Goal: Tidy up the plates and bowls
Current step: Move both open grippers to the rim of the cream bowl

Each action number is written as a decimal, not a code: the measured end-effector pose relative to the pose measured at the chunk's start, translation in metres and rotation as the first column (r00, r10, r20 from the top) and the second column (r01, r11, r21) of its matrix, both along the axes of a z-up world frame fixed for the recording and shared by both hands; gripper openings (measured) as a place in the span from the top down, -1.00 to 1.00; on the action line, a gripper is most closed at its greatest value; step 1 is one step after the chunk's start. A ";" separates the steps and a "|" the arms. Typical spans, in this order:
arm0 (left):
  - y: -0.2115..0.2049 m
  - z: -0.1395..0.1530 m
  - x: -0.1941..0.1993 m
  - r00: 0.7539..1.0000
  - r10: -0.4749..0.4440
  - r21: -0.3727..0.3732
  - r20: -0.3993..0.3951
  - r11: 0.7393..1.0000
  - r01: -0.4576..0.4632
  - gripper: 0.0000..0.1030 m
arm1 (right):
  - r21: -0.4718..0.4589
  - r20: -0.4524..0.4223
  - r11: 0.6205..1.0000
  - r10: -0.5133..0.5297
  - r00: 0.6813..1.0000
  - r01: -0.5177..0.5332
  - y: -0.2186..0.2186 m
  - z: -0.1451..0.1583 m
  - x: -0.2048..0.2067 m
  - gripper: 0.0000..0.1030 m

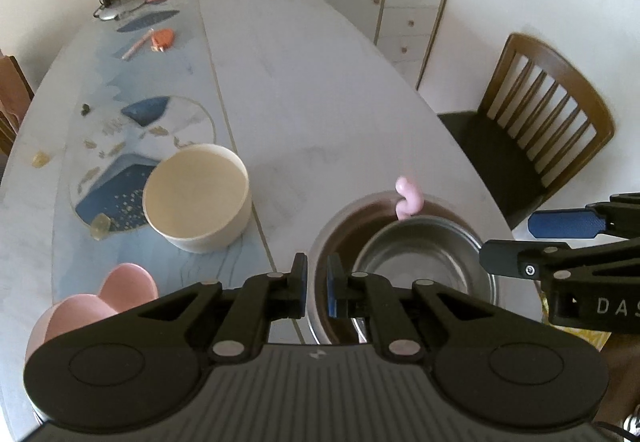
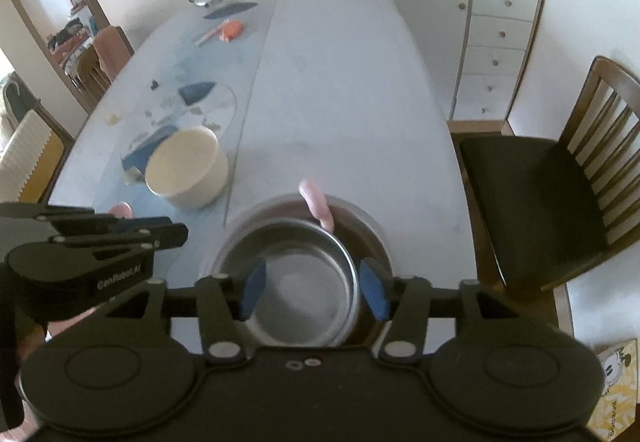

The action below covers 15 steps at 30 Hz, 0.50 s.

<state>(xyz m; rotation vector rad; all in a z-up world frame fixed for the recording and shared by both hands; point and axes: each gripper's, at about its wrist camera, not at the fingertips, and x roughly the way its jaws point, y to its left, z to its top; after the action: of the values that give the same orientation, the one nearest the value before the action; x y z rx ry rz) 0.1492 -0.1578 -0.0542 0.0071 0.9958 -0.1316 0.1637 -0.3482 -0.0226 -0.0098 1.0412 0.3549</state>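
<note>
Left to right: your pink bowl (image 1: 100, 298) sits at the near left edge of the table (image 1: 320, 82), lobed rim, partly hidden under the left tongs' body, so you can't tell from here whether it's one piece or two stacked. Next, the cream bowl (image 1: 198, 198) stands upright and empty on the blue patterned mat (image 1: 140, 146), apart from everything else; it's probably waiting its turn for the stack. Your left tongs (image 1: 317, 288) are closed with nothing between the pads, hovering above the near left rim of the big dark bowl (image 1: 320, 242) without touching it. That big bowl holds the steel bowl (image 2: 288, 278), nested off-centre toward the near side, which is why a crescent of dark interior shows at the far side. A pink curved piece (image 2: 318, 206) pokes up over the steel bowl's far rim; you can't tell what it is. Your right tongs (image 2: 313, 290) are open, blue pads straddling the steel bowl from above and clear of its rim, so it's resting in the nest, not held. Judgement: nesting looks done for the steel one; cream and pink bowls remain. Watch the off-centre seat, since it could rock.
</note>
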 end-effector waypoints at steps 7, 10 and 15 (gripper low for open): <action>0.028 0.022 -0.011 0.993 0.071 -0.009 0.099 0.997 -0.071 -0.34 | 0.023 0.036 0.999 0.035 0.999 -0.036 0.022 0.015 0.001 -0.25; 0.042 0.029 -0.011 0.989 0.091 -0.008 0.112 0.996 -0.091 -0.35 | 0.029 0.054 0.998 0.059 0.997 -0.061 0.033 0.021 0.003 -0.41; 0.069 0.034 -0.001 0.982 0.141 -0.007 0.126 0.990 -0.142 -0.47 | 0.043 0.077 0.993 0.104 0.992 -0.108 0.053 0.025 0.013 -0.66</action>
<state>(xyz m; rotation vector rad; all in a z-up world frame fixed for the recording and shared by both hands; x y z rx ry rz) 0.1483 -0.0891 -0.0198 -0.0527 0.8673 0.0006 0.1771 -0.2950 0.0022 -0.0361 0.9601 0.4722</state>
